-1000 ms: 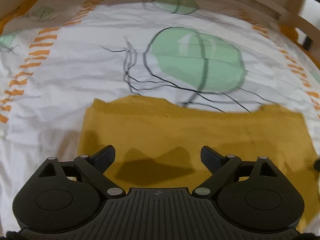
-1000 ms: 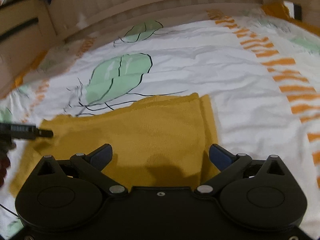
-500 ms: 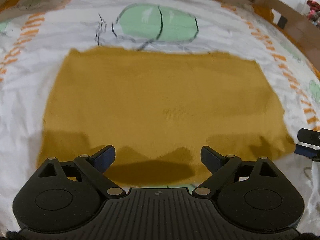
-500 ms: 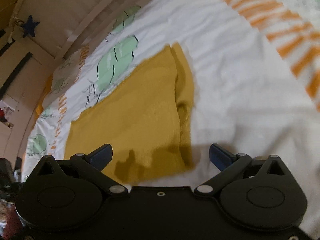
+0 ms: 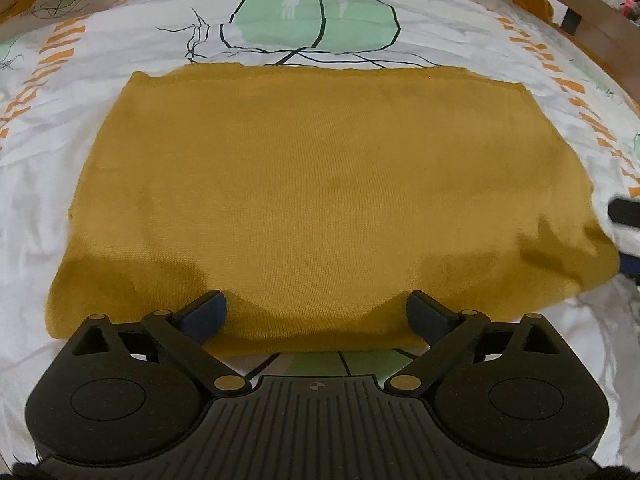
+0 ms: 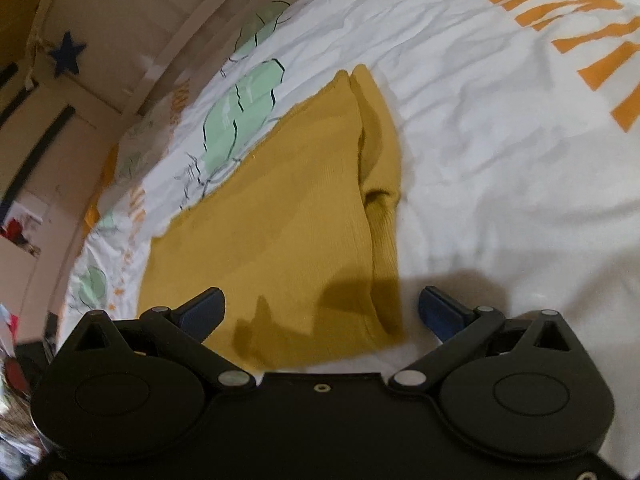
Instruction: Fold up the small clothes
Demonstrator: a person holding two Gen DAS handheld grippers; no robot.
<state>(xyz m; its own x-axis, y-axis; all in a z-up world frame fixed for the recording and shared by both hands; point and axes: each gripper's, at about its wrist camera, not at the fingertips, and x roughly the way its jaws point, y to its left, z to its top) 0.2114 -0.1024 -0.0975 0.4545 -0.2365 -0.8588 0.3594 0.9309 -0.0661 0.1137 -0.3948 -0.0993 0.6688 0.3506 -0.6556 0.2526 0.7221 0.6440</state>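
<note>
A mustard-yellow knit garment [image 5: 320,184] lies flat on a bed sheet [image 5: 440,40] printed with green leaves and orange dashes, already folded into a rough rectangle. Its far edge runs just below a large green leaf print [image 5: 316,20], towards the wooden bed rail [image 5: 580,4] at the far side of the sheet. Its near edge lies just beyond the left gripper [image 5: 316,314].

That gripper's jaws are opening and stand wide, with nothing pinched. The near hem of the cloth lies between and beneath the two fingers [image 5: 206,312], and the pads do not press on it.

From the right wrist view, the right gripper [image 6: 320,312] hangs over the garment's near right-hand corner. It too is spread and holds nothing. Along that side a folded-in sleeve [image 6: 380,168] forms a thick, ribbed double edge.

The garment looks light, soft and limp. It will likely sag and drape once lifted, and the stacked layers could slide apart if only the top one is caught. The knit surface appears grippy rather than slick, and nothing about it seems fragile.

The sensible holds would be the two near corners, or the near hem at matching points on each side. Each pinch should take every layer at once, so that the edge rises level. The bulky sleeve edge on the right offers the firmest bite.
</note>
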